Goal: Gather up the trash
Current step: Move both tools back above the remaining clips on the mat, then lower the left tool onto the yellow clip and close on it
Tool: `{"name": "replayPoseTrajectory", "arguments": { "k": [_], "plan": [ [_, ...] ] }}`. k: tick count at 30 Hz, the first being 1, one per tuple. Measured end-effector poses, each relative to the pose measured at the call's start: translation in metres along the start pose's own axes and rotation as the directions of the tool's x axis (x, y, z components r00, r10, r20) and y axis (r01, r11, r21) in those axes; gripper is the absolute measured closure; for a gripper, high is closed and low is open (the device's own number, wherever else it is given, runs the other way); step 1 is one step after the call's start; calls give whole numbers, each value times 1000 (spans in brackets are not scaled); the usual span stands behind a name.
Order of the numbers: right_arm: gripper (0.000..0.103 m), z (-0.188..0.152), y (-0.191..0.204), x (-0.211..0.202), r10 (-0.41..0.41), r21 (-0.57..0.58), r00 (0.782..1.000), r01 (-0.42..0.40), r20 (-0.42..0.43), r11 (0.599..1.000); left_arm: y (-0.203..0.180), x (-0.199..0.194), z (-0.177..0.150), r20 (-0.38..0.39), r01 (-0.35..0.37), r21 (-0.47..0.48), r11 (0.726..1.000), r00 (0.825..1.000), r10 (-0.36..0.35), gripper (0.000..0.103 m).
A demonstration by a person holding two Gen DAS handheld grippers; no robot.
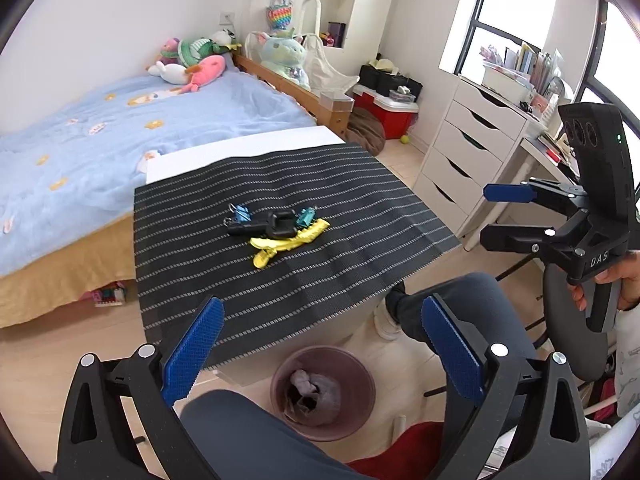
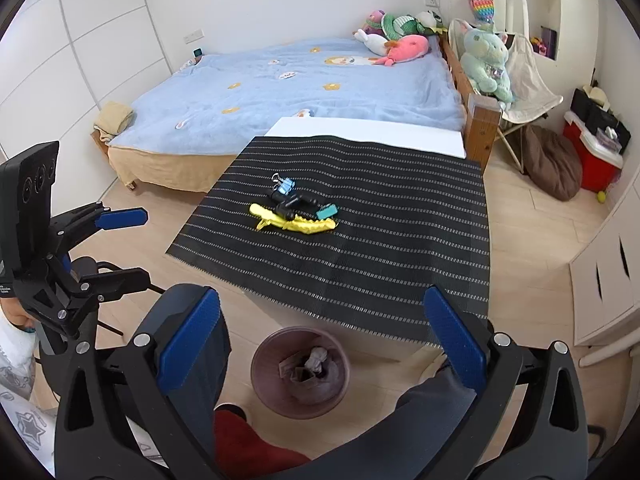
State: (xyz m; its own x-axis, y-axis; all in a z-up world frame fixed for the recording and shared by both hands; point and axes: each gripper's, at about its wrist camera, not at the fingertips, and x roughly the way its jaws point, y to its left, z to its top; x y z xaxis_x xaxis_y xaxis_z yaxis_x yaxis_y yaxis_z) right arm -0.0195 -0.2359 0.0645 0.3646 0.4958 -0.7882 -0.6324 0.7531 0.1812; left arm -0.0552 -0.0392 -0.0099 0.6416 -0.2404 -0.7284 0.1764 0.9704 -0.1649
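Holding both grippers wide apart and empty right now: your left gripper [image 1: 322, 354] has its blue pads [image 1: 192, 350] spread fully, nothing between them, nothing touched, and your right gripper [image 2: 324, 344] is the same, pads [image 2: 456, 338] spread and clear of everything. Using the striped mat [image 1: 320, 280] as reference: both grippers hang off its near edge, above the floor side, not over the mat itself. From the left wrist view your right gripper [image 1: 496, 216] shows off the mat's right edge, fingers parted, held by your right hand [image 1: 622, 280]. Trash pile sits around the middle of the mat: a yellow wrapper-like piece [image 1: 290, 242] with a black item [image 1: 272, 224] lying on top of it, a blue binder clip [image 1: 240, 214] touching the black item on its far-left side, and a teal clip [image 1: 307, 216] touching on the right. Can't tell what the black item is. Bin [image 1: 362, 376] stands on the floor just below the mat's near edge, between your knees, with crumpled grey paper [image 1: 310, 386] already inside.
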Motion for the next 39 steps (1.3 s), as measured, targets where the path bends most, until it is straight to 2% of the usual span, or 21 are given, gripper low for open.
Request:
{"name": "replayPoseTrajectory", "arguments": {
  "k": [7, 18, 25, 34, 35, 39],
  "plan": [
    [3, 18, -10, 10, -16, -10, 1000, 16, 1, 1000, 12, 10, 12, 2, -16, 28, 999, 1000, 16, 8],
    [3, 29, -18, 34, -16, -2, 999, 16, -34, 1000, 26, 48, 31, -51, -32, 99, 995, 998, 37, 8],
    [3, 31, -22, 42, -17, 10, 999, 17, -46, 1000, 36, 76, 37, -107, 7, 128, 992, 994, 7, 8],
    [3, 23, -31, 47, -15, 39, 998, 18, -63, 999, 40, 111, 37, -153, 18, 157, 987, 988, 6, 8],
    [3, 23, -32, 48, -16, 42, 998, 18, -64, 999, 41, 113, 37, -157, 21, 156, 988, 988, 4, 9],
    [3, 23, -34, 50, -14, 48, 998, 18, -68, 999, 45, 125, 36, -185, 34, 158, 987, 983, -4, 27]
  ]
}}
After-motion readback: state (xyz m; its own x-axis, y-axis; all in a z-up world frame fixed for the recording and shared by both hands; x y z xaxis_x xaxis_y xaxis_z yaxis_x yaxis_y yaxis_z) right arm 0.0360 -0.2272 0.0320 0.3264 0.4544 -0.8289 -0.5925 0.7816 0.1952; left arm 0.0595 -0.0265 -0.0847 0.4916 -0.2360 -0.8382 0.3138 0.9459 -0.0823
